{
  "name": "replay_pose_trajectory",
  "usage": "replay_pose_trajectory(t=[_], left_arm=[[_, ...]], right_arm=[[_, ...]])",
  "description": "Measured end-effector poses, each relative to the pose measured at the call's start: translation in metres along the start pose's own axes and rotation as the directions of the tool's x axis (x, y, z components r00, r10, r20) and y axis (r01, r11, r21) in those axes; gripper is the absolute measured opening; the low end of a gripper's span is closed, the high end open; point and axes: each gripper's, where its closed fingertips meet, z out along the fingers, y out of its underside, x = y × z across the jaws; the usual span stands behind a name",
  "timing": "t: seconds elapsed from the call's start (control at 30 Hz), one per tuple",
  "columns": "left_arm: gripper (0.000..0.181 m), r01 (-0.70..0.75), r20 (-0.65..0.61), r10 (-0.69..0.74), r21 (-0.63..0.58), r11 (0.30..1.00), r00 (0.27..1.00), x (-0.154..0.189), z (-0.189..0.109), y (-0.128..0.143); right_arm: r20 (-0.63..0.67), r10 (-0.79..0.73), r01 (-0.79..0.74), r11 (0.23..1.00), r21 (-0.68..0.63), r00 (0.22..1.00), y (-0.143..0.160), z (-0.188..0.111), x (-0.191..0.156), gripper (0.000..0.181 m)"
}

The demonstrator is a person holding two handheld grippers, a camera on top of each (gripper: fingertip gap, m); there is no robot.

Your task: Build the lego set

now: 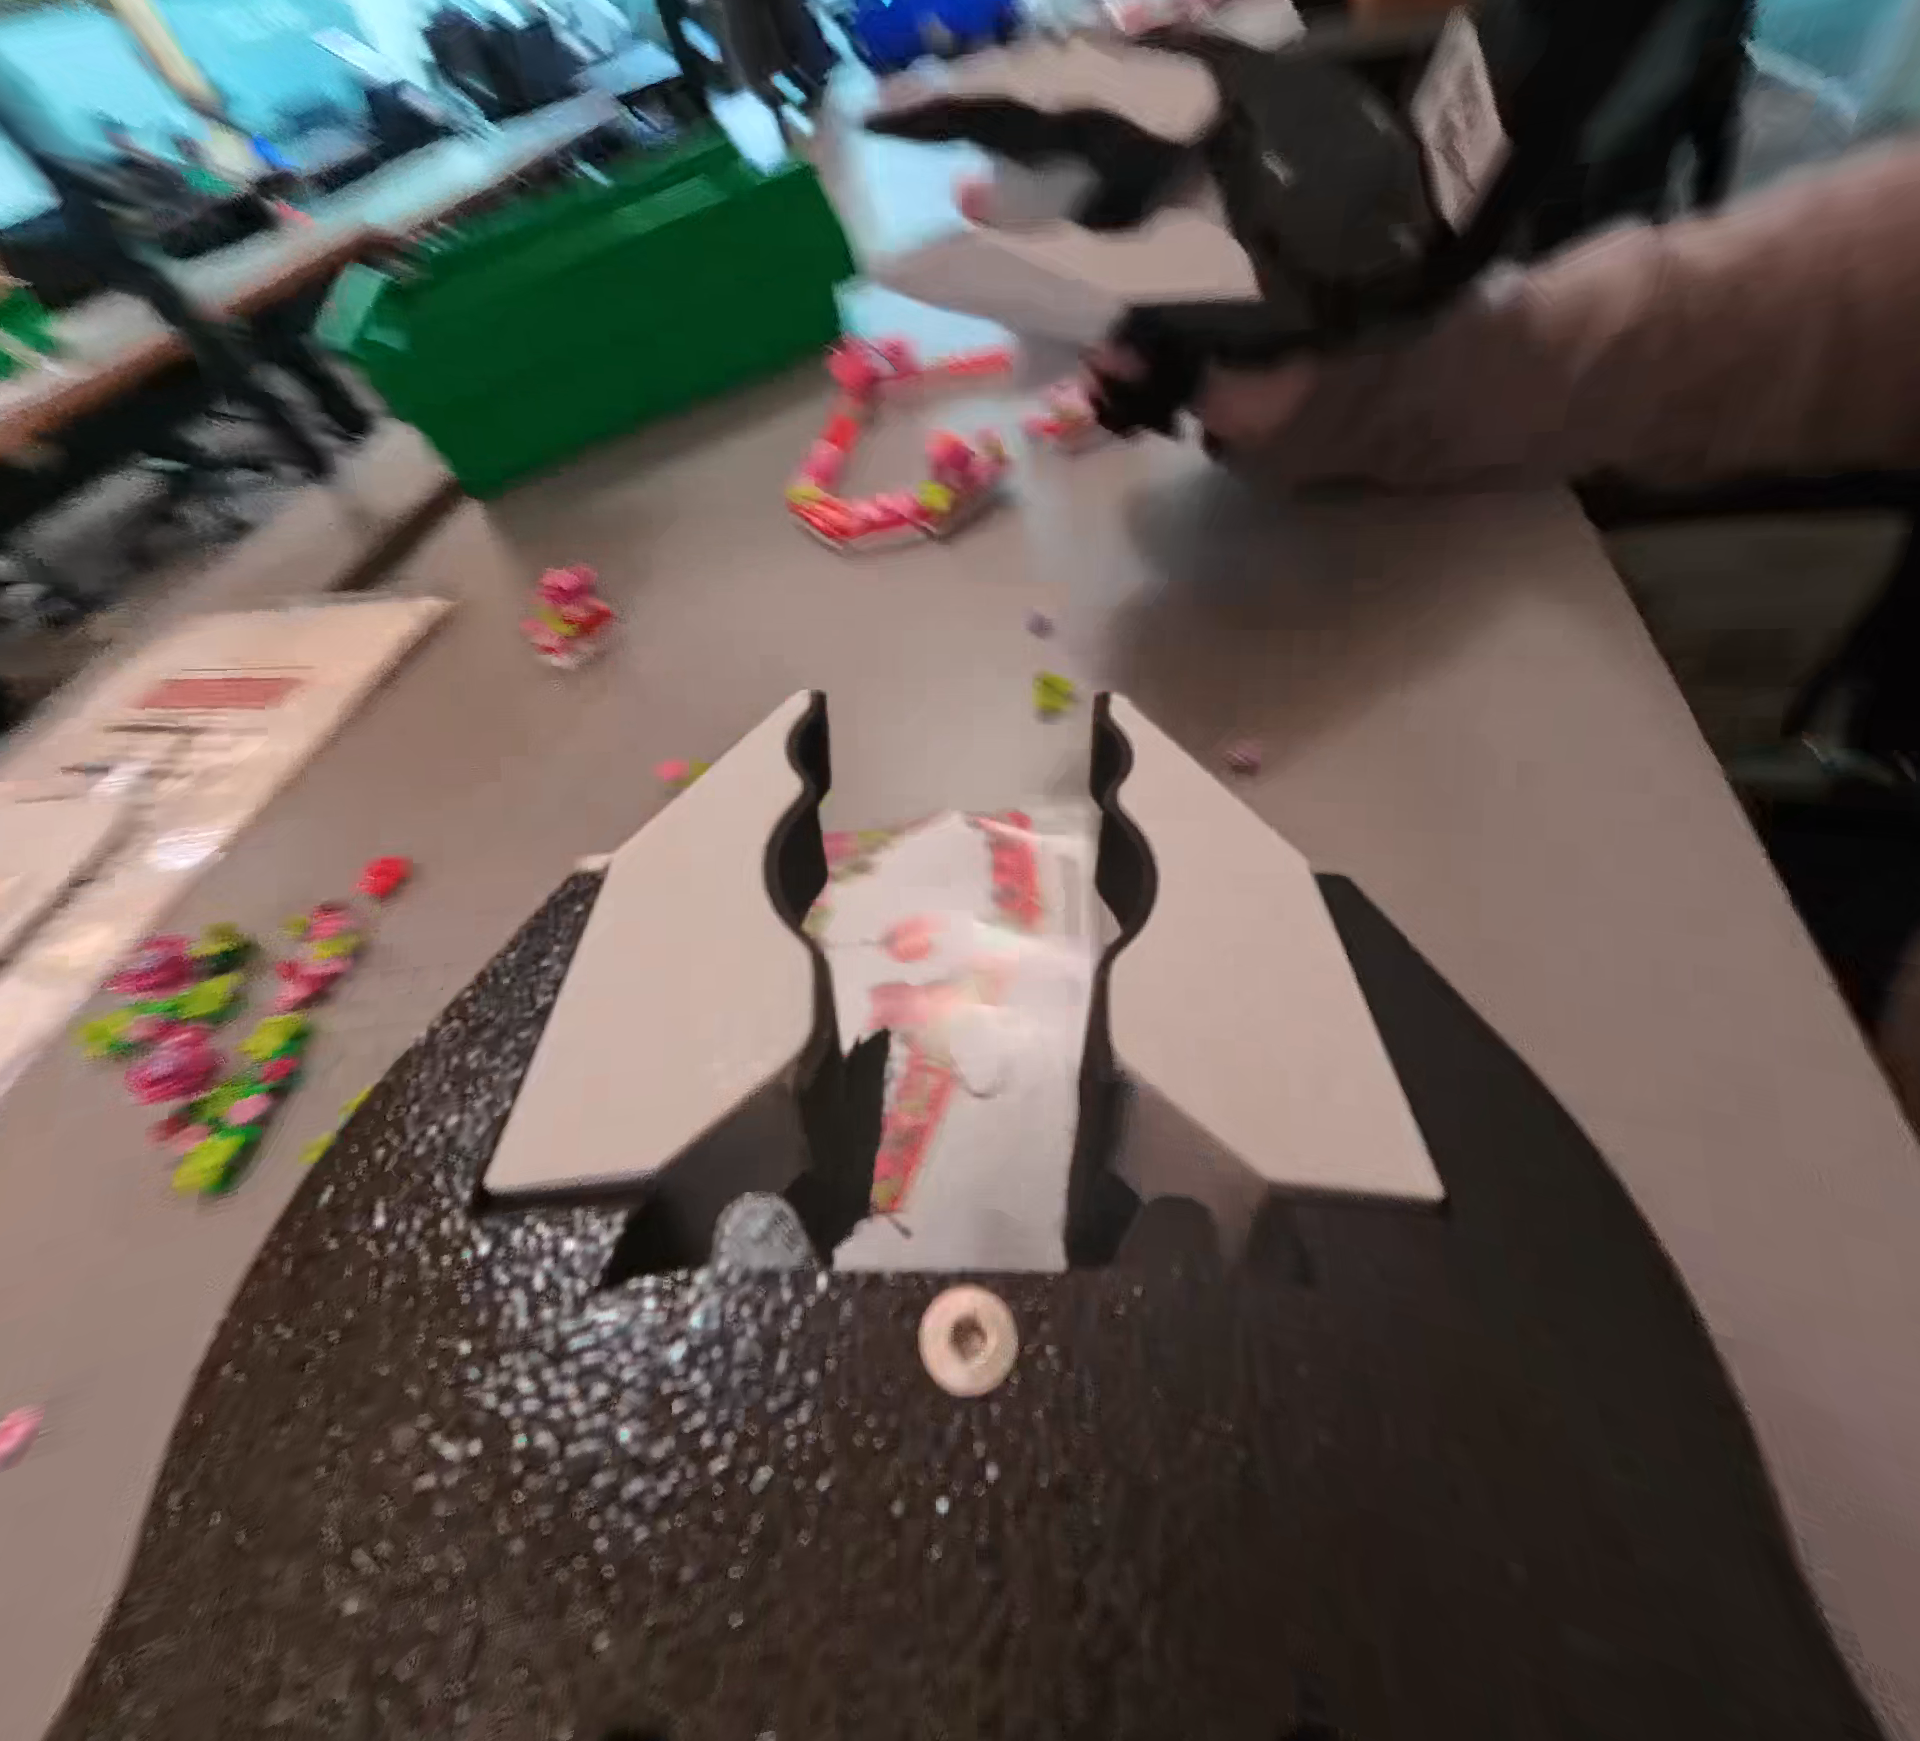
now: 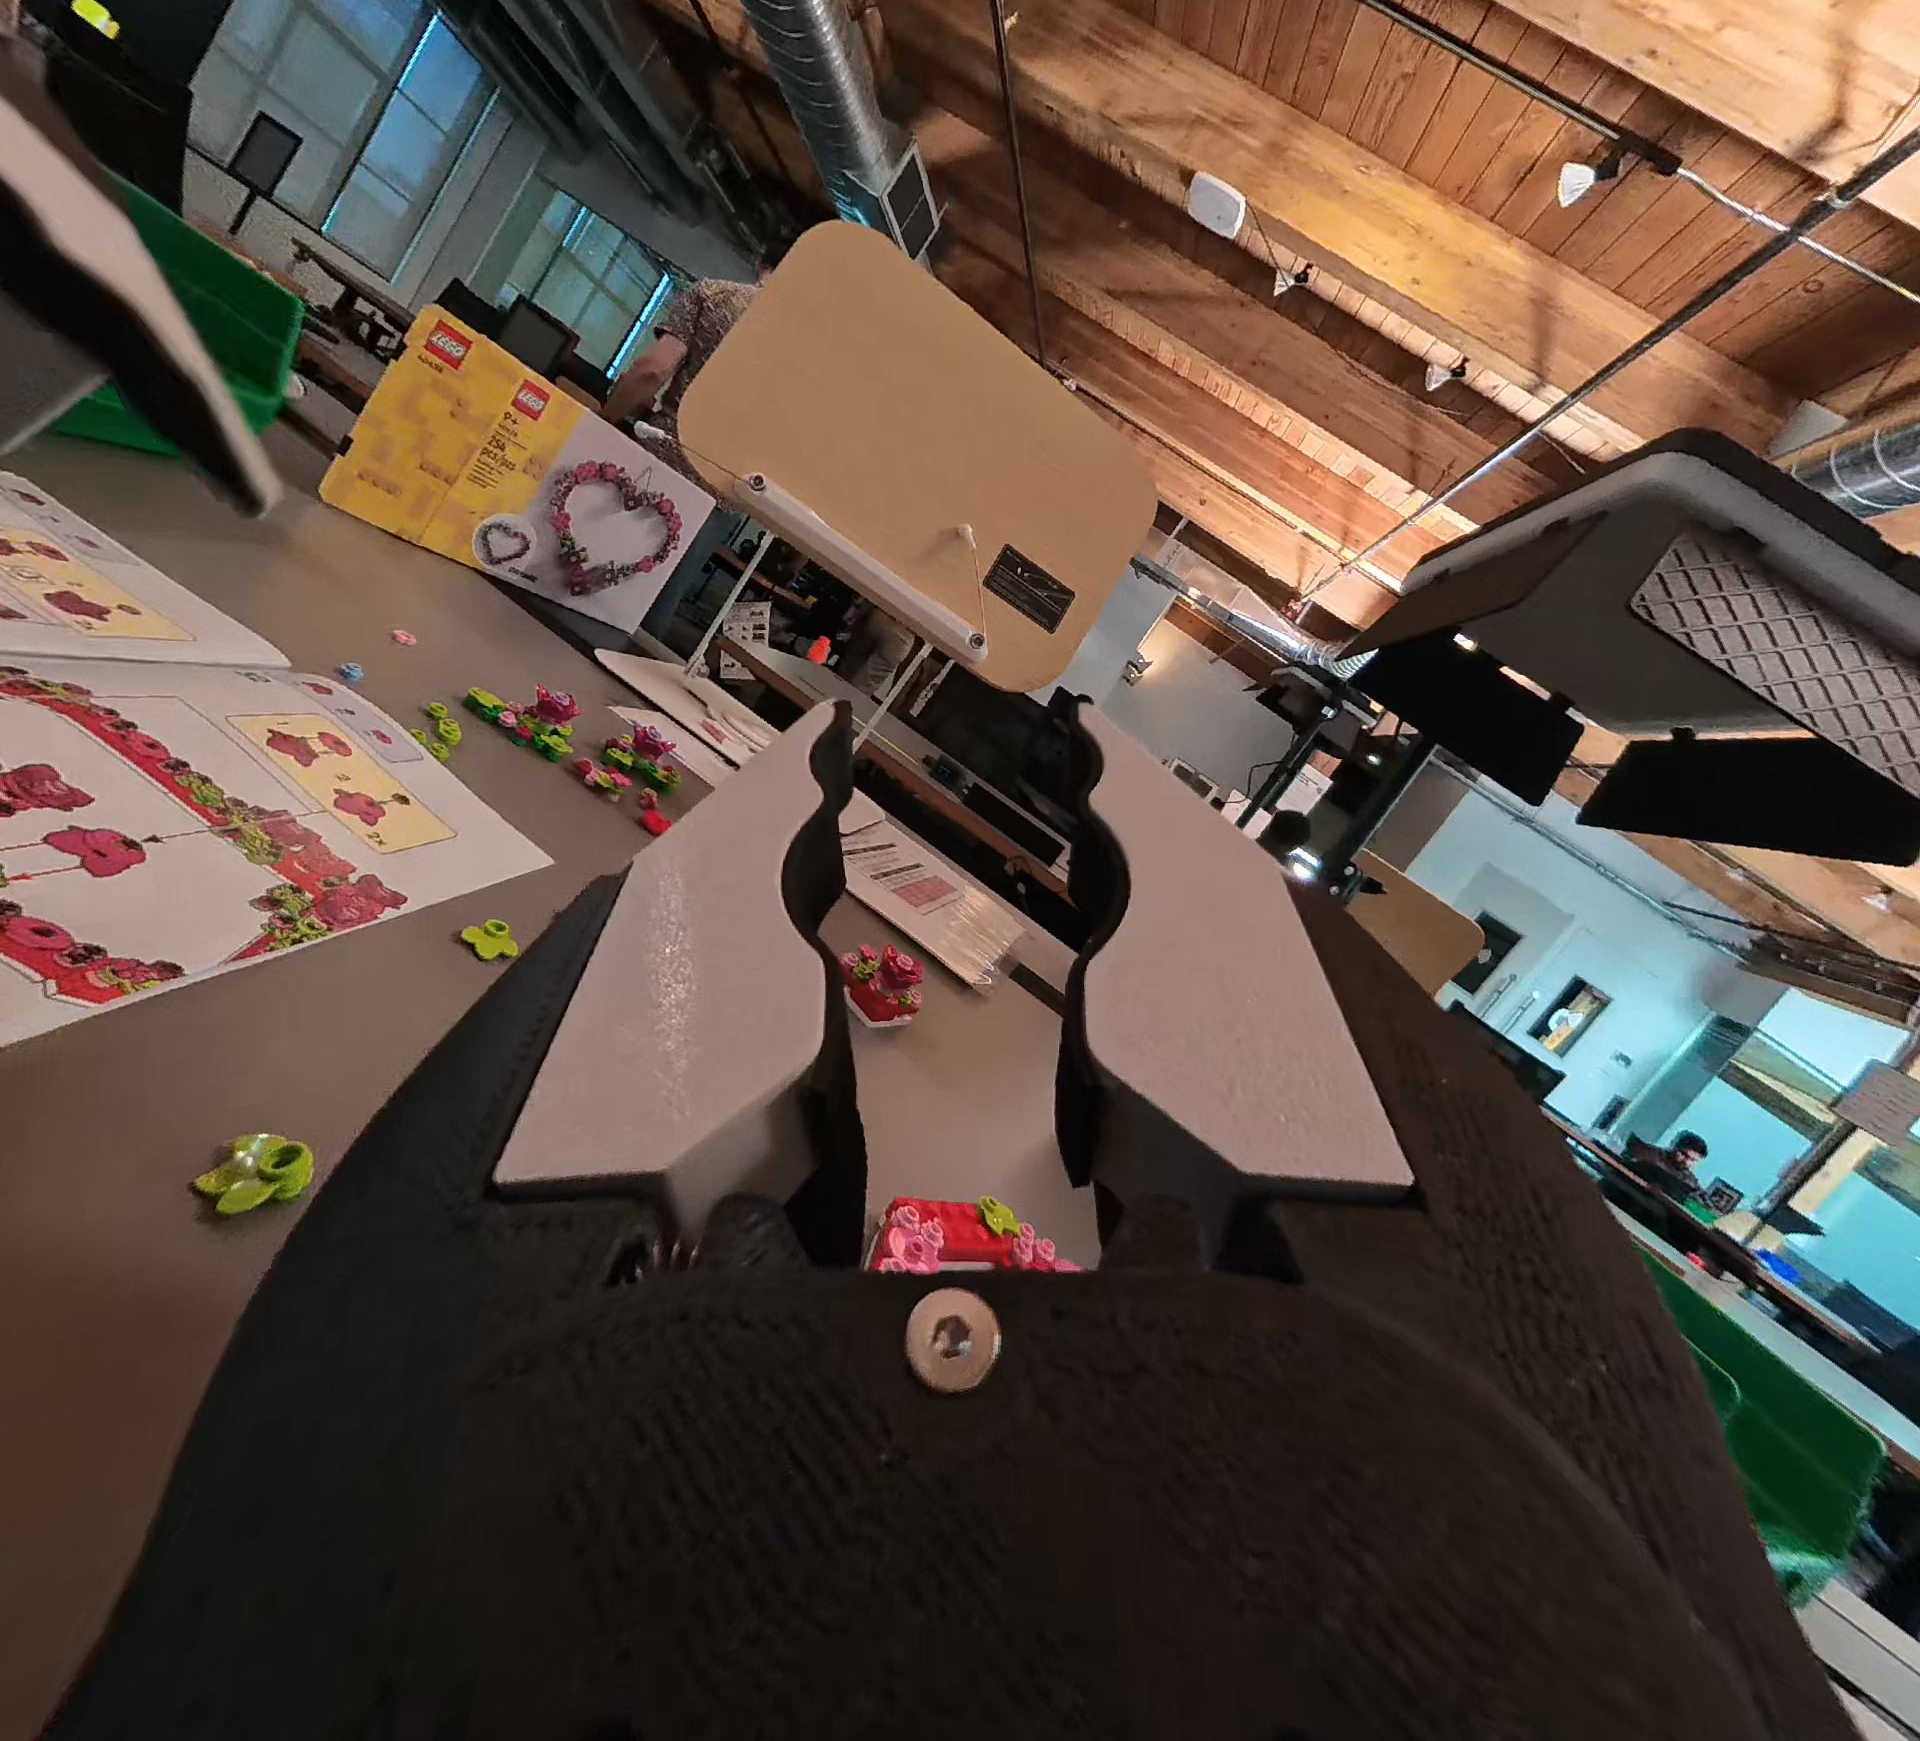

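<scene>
My left gripper (image 1: 958, 715) is open and hovers over the open instruction booklet (image 1: 966, 995), which shows through the gap between its fingers. The view is blurred by motion. A partly built red and pink heart frame (image 1: 894, 476) lies farther along the table (image 1: 1351, 756). My right gripper (image 2: 958, 725) is open and empty, tilted up over the table. A small red flower sub-assembly (image 2: 883, 979) sits on the table between its fingers, apart from them. A red studded piece with pink flowers (image 2: 966, 1239) shows below its base. The right gripper also appears in the left wrist view (image 1: 997, 164), held by a gloved hand (image 1: 1455, 382).
Loose pink and lime pieces (image 1: 208, 1037) lie left, beside a plastic bag (image 1: 156, 756). A green bin (image 1: 592, 320) stands behind. The set's box (image 2: 499, 465), flower clusters (image 2: 530, 720), lime leaves (image 2: 255, 1172) and a beige board on a stand (image 2: 914, 444) show in the right wrist view.
</scene>
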Motion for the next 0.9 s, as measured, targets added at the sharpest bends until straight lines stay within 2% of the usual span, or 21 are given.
replay_pose_trajectory(t=[0.07,0.17,0.37,0.53,0.7,0.9], left_arm=[[0.043,-0.08,-0.096,0.073,-0.081,0.993,0.993,0.027,0.011,0.012],[0.034,-0.22,-0.059,0.213,-0.182,0.958,0.975,0.035,0.02,0.027],[0.031,-0.157,-0.004,0.165,-0.331,0.93,0.986,0.029,0.029,0.051],[0.024,-0.115,0.022,0.13,-0.342,0.933,0.991,0.022,0.029,0.057],[0.025,-0.092,0.026,0.108,-0.352,0.931,0.994,0.021,0.031,0.062],[0.023,-0.141,0.059,0.173,-0.361,0.922,0.983,0.016,0.032,0.061]], right_arm=[[0.002,-0.001,0.001,1.0,-0.007,1.0,0.002,0.0,-0.001,0.038],[0.006,-0.005,0.005,1.0,-0.018,1.0,0.004,0.001,-0.002,0.036],[0.013,-0.009,0.009,0.999,-0.032,1.0,0.006,0.003,-0.004,0.035],[0.016,-0.012,0.012,0.999,-0.04,1.0,0.008,0.003,-0.005,0.034],[0.016,-0.007,0.008,0.999,-0.044,1.0,0.008,0.003,-0.005,0.032],[0.02,-0.007,0.008,0.999,-0.049,1.0,0.009,0.004,-0.006,0.032]])
